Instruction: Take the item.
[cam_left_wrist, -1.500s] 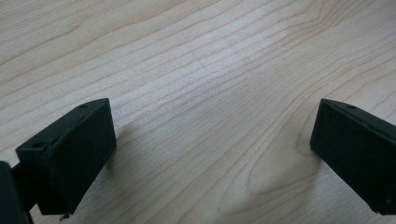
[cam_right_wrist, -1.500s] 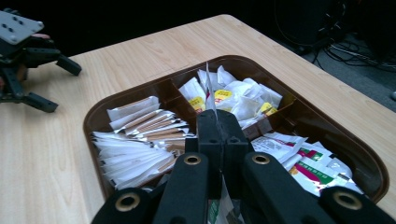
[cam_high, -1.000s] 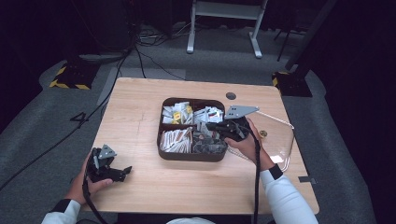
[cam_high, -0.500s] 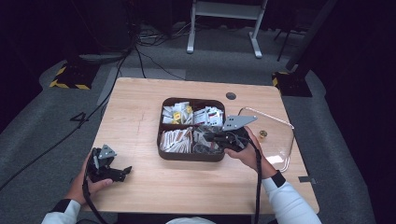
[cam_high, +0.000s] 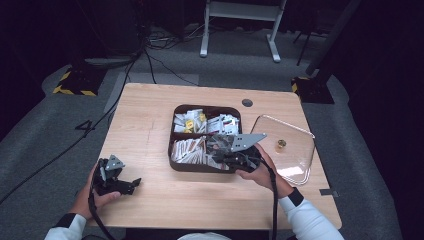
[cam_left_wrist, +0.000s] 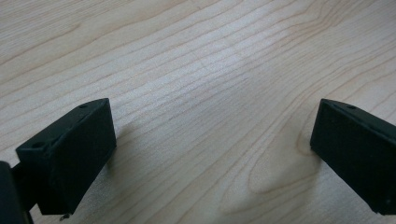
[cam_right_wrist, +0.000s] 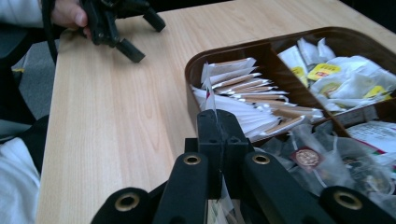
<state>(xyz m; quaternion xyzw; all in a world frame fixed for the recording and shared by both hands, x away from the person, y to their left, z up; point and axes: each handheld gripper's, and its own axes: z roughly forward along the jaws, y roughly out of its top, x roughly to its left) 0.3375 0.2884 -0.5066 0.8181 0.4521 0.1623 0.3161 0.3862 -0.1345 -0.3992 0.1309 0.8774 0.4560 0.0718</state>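
The right gripper (cam_right_wrist: 217, 122), jaws clamped on a white sachet (cam_right_wrist: 209, 100), hangs over the near compartments of the brown tray (cam_high: 176, 165), its placing undone; the left gripper (cam_high: 131, 185) rests spread apart on the table (cam_high: 150, 100).

I work at a pale wooden table (cam_high: 150, 125) on grey carpet (cam_high: 50, 135). Beyond me, cables (cam_high: 160, 45) and a white stand (cam_high: 240, 25) sit in the dark.
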